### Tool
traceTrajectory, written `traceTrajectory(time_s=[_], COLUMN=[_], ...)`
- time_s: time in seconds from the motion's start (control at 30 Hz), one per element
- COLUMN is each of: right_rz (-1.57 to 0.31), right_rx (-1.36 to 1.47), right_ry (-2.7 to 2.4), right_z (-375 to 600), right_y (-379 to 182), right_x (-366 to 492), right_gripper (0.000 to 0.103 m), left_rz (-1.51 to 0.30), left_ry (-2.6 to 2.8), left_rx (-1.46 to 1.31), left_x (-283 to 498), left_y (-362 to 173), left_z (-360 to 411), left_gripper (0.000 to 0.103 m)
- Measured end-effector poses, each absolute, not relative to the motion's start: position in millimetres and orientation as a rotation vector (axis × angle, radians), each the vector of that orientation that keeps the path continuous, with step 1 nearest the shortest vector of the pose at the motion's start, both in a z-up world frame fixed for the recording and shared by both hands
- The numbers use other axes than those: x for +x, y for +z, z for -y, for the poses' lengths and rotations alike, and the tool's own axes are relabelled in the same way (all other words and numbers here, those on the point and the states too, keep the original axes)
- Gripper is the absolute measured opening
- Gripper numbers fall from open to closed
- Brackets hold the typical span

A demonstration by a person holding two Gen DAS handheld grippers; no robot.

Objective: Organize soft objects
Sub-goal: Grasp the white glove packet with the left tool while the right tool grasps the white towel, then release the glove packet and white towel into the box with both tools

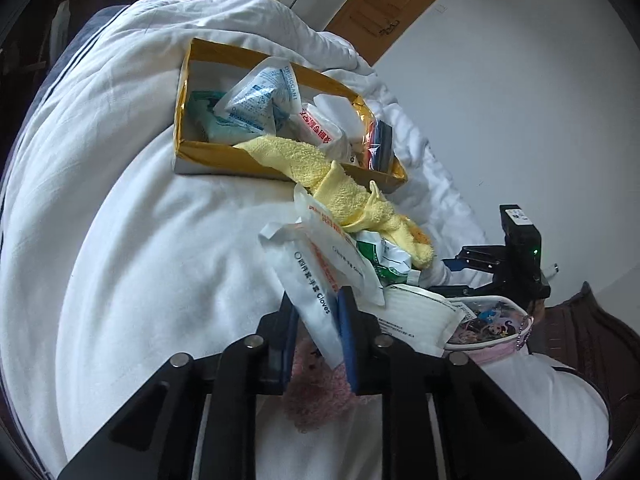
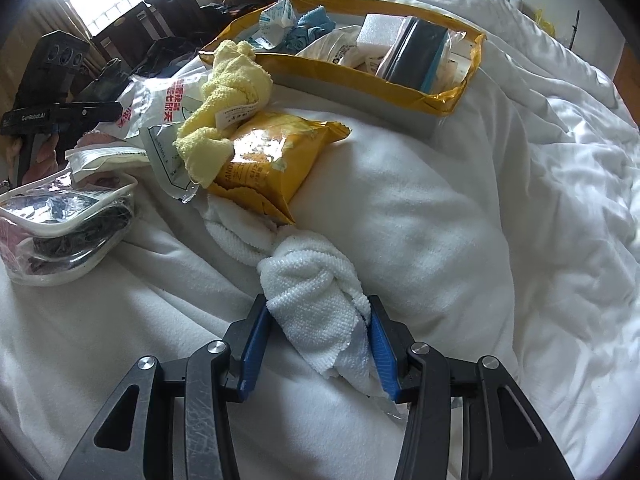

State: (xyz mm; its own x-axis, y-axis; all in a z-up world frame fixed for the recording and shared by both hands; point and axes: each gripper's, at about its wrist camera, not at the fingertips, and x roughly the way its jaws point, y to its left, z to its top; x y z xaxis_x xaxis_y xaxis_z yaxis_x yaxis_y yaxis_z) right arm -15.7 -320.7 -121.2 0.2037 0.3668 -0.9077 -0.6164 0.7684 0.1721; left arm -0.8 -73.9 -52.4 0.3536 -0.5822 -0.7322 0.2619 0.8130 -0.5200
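Note:
My left gripper (image 1: 318,308) is shut on a white gloves packet (image 1: 308,280) at the near end of a pile on the bed. Behind it lie a yellow towel (image 1: 340,188), draped out of the gold-lined box (image 1: 212,156), and a green-and-white packet (image 1: 384,256). My right gripper (image 2: 318,320) is shut on a knotted white towel (image 2: 312,280), whose far end runs under a yellow snack bag (image 2: 268,156). The yellow towel (image 2: 224,96) and the box (image 2: 360,84) also show in the right wrist view. The box holds a desiccant bag (image 1: 260,96) and other packets.
A clear zip pouch (image 1: 488,320) with cartoon prints lies to the right of my left gripper; it also shows in the right wrist view (image 2: 60,216). A pink fluffy item (image 1: 320,392) lies under my left gripper. The white duvet (image 2: 460,220) covers the bed. A wooden door (image 1: 384,8) stands behind.

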Motion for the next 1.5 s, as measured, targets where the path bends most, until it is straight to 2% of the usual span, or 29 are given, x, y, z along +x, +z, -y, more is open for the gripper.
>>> traceTrajectory(time_s=[0.13, 0.27, 0.5, 0.97, 1.2, 1.5], right_rz=[-1.175, -1.16, -1.096, -0.929, -0.807, -0.732], right_rx=[-0.257, -0.301, -0.35, -0.29, 0.007, 0.215], right_ry=[0.693, 0.677, 0.687, 0.603, 0.509, 0.417], right_z=[320.3, 317.3, 322.1, 336.7, 328.1, 283.7], right_y=[-119.5, -112.9, -80.2, -14.4, -0.4, -18.3], right_x=[-17.4, -23.1, -37.3, -43.9, 12.6, 106.2], right_gripper=[0.049, 0.044, 0.041, 0.04, 0.04, 0.042], left_rz=[-1.073, -1.048, -0.949, -0.787, -0.782, -0.791], left_ry=[-0.552, -0.572, -0.539, -0.433, -0.328, -0.252], left_rx=[-0.387, -0.427, -0.525, -0.536, -0.456, -0.482], left_x=[0.6, -3.6, -6.8, 23.2, 81.4, 153.0], left_y=[-44.6, -33.4, -14.2, 15.0, 22.4, -7.3], left_z=[64.7, 47.9, 21.3, 43.3, 55.6, 58.6], left_gripper=[0.012, 0.012, 0.011, 0.011, 0.011, 0.011])
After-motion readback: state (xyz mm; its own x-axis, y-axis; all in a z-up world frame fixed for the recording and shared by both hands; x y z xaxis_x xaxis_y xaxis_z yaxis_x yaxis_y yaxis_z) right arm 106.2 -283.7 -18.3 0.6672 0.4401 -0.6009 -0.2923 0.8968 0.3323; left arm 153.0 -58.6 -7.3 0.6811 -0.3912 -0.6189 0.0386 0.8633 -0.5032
